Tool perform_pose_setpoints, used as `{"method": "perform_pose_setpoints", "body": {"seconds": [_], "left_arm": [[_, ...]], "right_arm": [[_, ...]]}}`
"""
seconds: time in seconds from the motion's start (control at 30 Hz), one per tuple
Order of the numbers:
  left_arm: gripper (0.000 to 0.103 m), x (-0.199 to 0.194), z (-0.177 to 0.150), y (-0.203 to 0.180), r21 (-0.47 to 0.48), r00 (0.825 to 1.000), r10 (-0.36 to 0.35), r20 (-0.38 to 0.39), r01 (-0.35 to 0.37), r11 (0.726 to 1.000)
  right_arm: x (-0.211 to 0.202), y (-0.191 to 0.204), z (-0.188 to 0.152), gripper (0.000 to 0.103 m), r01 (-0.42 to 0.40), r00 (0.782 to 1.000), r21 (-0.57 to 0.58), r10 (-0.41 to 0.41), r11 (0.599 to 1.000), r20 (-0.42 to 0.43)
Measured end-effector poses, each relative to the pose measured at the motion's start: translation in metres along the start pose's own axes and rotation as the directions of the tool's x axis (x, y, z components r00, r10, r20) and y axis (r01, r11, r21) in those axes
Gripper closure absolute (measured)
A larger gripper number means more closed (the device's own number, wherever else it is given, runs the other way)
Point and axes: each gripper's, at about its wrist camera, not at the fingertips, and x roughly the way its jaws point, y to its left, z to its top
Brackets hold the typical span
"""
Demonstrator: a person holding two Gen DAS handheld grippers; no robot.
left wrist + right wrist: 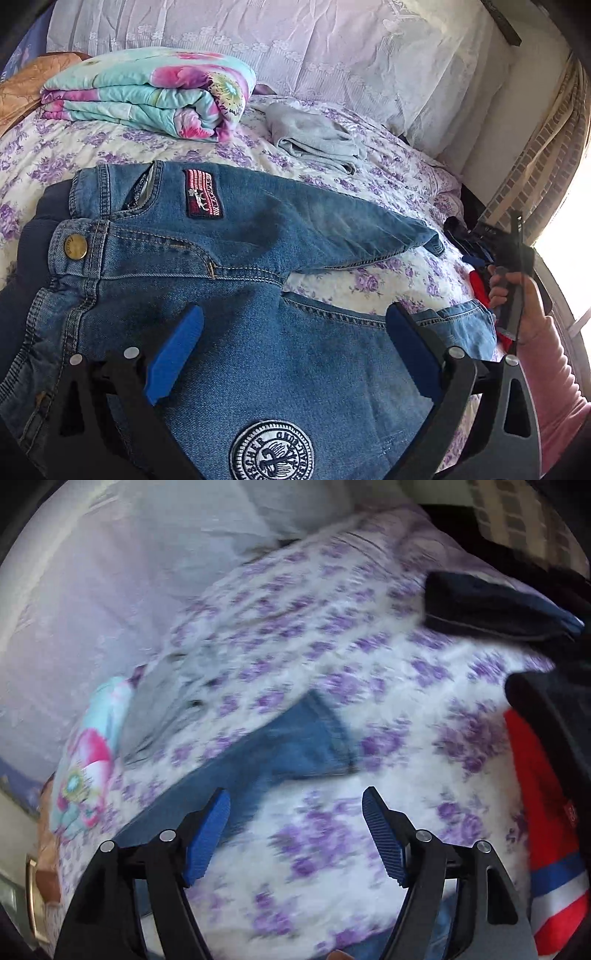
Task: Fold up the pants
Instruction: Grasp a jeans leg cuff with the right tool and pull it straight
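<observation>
Left wrist view: jeans (229, 266) flat, legs splayed, unfolded; our left gripper (295, 354) and right gripper (295, 834) gape wide, empty; next, we judge, grasp a leg.

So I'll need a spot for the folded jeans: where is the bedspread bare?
Bare bedspread lies between the jeans waistband and the folded floral quilt, and between the two spread legs. It is crowded by the grey garment and the dark and red clothes at the right edge.
</observation>
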Motion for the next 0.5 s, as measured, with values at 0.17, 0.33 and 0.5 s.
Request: {"method": "perform_pose_setpoints", "body": {"seconds": [0.17,0.33,0.5], "left_arm": [[0.006,0.002,-0.001,-0.001,0.011,1.0,0.02,0.001,-0.02,1.0],[0.006,0.008,0.0,0.003,0.003,0.999,0.034,-0.017,-0.034,0.999],[0.006,0.009,0.0,0.004,0.0,0.999,0.036,-0.021,-0.036,0.999]], "right_arm": [[0.062,-0.028,0.008,0.04,-0.157,0.983,0.11,0.166,0.982,-0.08],[0.053,-0.005,0.019,0.08,-0.12,0.992,-0.052,0.119,0.991,-0.036],[0.011,0.01,0.024,0.079,-0.001,1.0,-0.191,0.005,0.982,0.017]]}}
